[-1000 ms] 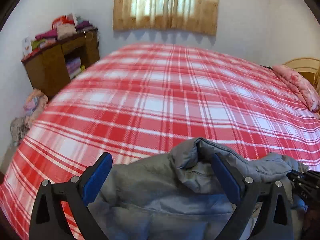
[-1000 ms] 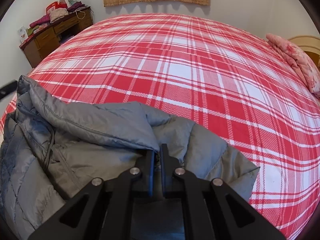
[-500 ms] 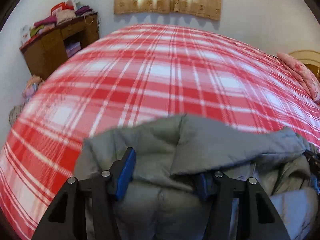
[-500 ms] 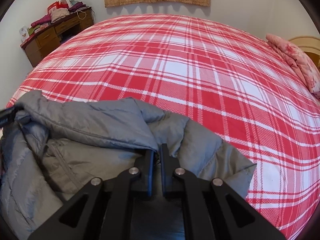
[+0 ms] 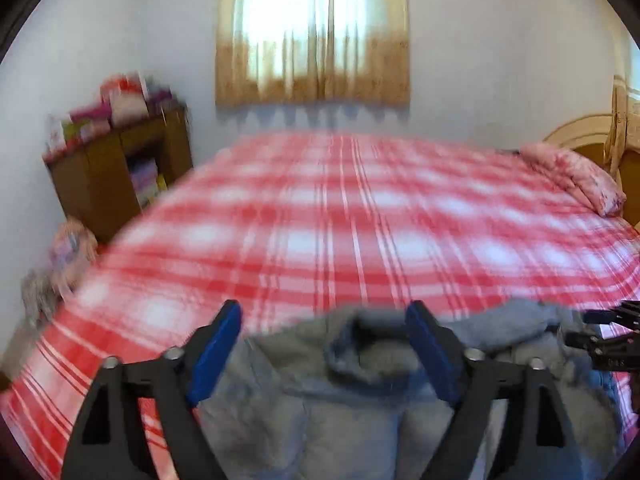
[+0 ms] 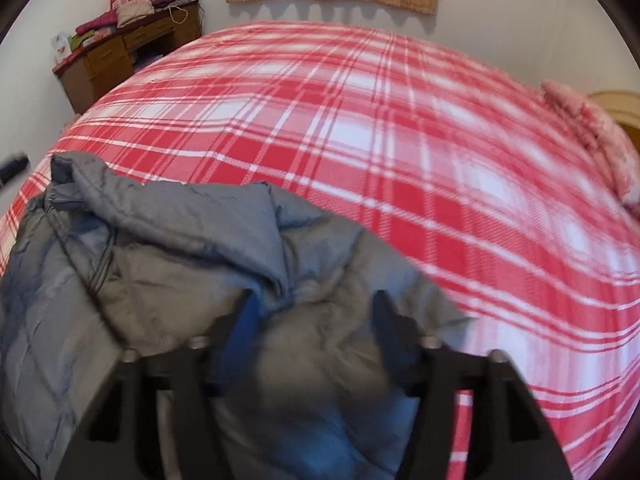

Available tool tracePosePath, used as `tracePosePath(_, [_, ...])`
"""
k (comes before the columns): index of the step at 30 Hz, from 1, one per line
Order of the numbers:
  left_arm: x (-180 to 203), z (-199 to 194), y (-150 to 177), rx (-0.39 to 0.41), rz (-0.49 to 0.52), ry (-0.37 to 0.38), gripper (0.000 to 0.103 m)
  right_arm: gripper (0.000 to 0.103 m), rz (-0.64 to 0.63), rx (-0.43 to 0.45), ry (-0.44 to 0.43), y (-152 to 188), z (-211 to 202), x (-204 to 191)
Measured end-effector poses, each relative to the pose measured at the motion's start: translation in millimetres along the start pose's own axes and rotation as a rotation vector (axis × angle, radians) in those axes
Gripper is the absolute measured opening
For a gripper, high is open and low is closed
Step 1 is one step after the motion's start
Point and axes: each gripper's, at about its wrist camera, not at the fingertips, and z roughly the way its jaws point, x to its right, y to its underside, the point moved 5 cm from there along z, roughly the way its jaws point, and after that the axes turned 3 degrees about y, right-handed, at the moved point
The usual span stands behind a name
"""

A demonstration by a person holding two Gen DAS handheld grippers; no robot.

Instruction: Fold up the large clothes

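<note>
Now both sets of fingers have just been opening, left gripper (image 5: pixel 324 344) and right gripper (image 6: pixel 316 320) standing apart over the grey jacket (image 6: pixel 168 248) at the bed's (image 6: pixel 360 128) 6 o'clock edge.

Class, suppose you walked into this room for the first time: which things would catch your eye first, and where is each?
The red-and-white plaid bedspread fills the middle of both views. A crumpled grey padded jacket lies on its near edge, under the two grippers. A curtained window glows on the far wall.

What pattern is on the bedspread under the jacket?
Red and white plaid bedspread; sharpest in the right wrist view, beyond the grey jacket.
</note>
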Motion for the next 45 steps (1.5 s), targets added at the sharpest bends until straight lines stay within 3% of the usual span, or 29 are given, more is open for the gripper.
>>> tracePosePath(2, [-0.6, 5.4, -14.5, 0.033, -0.016, -0.023, 0.097, 0.055, 0.043, 0.019, 0.013, -9.1, -12.5, 5.0])
tracePosePath(4, [-4.3, 33.4, -23.7, 0.019, -0.025, -0.091, 0.097, 0.05, 0.115, 0.037, 0.0, -22.6, -17.8, 6.0])
tracePosePath(7, [-10.2, 79.9, -9.9, -0.092, -0.048, -0.147, 0.097, 0.05, 0.185, 0.092, -0.045, -42.7, -14.9, -6.8])
tracePosePath(9, [-10.6, 90.8, 11.0, -0.167, -0.104, -0.09, 0.097, 0.049, 0.194, 0.088, -0.07, -50.2, -0.4, -24.0])
tracePosePath(13, [1.0, 91.7, 52.9, -0.253, -0.035, -0.072, 0.097, 0.046, 0.154, 0.044, -0.087, -36.8, 27.4, -49.4])
tracePosePath(16, [-4.4, 94.9, 72.3, -0.263, -0.066, -0.052, 0.097, 0.046, 0.144, 0.039, -0.074, -18.8, 38.0, -51.4])
tracePosePath(22, [4.8, 104.9, 81.8, -0.288, -0.026, -0.081, 0.098, 0.046, 0.161, 0.054, -0.075, -8.4, 45.2, -47.0])
tracePosePath(29, [0.1, 110.5, 86.3, -0.328, -0.055, -0.064, 0.102, 0.047, 0.144, 0.05, -0.055, -5.7, 53.5, -53.0])
tracePosePath(39, [-2.7, 107.4, 83.5, -0.324, -0.077, -0.05, 0.102, 0.047, 0.116, 0.057, -0.029, -4.9, 52.1, -56.1])
tracePosePath(41, [-4.5, 86.3, 68.0, -0.262, -0.107, -0.065, 0.102, 0.043, 0.128, 0.084, -0.049, -6.3, 41.4, -52.1])
tracePosePath(45, [14.1, 44.7, 27.6, -0.109, -0.156, 0.053, 0.102, 0.037, 0.173, 0.222, -0.062, -12.9, 1.6, -37.7])
